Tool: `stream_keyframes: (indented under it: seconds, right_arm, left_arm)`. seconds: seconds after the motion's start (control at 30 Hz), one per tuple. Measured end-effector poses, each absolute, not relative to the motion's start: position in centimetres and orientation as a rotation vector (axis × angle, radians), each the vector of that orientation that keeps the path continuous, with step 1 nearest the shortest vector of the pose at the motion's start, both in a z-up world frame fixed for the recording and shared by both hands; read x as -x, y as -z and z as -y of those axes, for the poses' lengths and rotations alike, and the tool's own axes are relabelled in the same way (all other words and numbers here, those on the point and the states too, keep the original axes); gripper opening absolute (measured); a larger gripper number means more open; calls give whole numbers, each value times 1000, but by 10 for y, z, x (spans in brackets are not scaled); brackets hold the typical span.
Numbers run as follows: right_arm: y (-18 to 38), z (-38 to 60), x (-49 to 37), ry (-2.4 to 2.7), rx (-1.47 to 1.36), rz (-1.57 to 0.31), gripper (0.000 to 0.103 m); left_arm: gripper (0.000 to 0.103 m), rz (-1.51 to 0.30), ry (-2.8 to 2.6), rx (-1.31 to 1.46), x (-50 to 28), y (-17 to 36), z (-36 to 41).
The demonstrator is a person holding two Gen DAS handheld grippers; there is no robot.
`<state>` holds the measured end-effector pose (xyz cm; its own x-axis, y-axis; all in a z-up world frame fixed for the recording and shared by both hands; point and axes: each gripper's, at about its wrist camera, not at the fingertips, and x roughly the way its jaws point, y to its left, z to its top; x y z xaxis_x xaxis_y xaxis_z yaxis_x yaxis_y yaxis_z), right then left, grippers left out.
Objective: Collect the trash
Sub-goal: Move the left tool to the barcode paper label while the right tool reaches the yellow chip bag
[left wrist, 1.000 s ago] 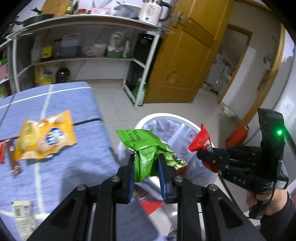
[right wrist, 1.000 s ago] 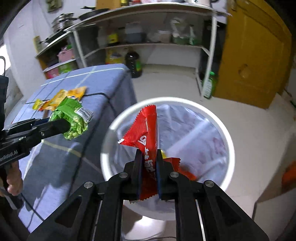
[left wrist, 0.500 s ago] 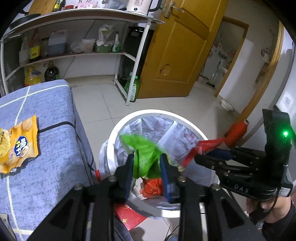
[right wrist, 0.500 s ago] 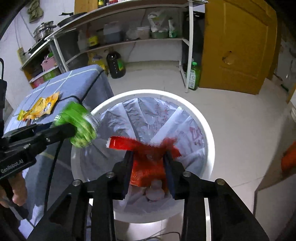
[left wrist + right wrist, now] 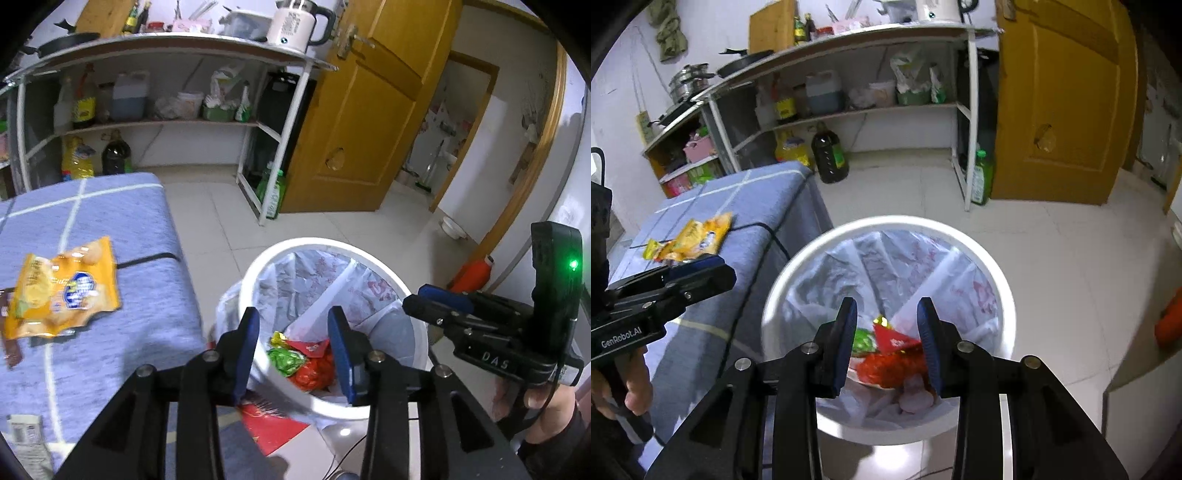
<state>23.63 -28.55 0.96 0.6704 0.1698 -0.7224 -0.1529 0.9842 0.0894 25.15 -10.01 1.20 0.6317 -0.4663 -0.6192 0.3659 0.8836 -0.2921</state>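
Both grippers hang over a white trash bin lined with a clear bag; the bin also shows in the right wrist view. My left gripper is open and empty. My right gripper is open and empty too; it shows from the side in the left wrist view. A green wrapper and a red wrapper lie inside the bin, seen also in the right wrist view as green and red. A yellow snack bag lies on the blue-covered table.
A brown wrapper and a white label scrap lie on the table's left part. A white shelf rack with bottles stands behind. A wooden door is at right. An orange object lies on the floor.
Both grippers opened over the bin. The green wrapper dropped from the left one and the red wrapper from the right one; both now lie inside the bin.
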Motion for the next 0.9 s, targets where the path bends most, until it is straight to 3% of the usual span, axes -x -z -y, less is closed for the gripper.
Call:
stream_keyframes:
  seconds: [0.33,0.43,0.73,0.9]
  right_arm:
    - [-37,223,-219,-333,12,-738,35]
    - [-38,203,-219,-383,10,-738,35]
    - [-33,151,-223,-485,13,-735,36]
    - [-26,122,-231,-543,41,-748,53]
  left_arm:
    - [41,-685,338,151,-212,-29,20]
    - [50,-672,281,169,-200,-28,-10]
    - [55,-690,145,223,-173,-9,-75]
    - [61,-734,99,232,-167,9,-91]
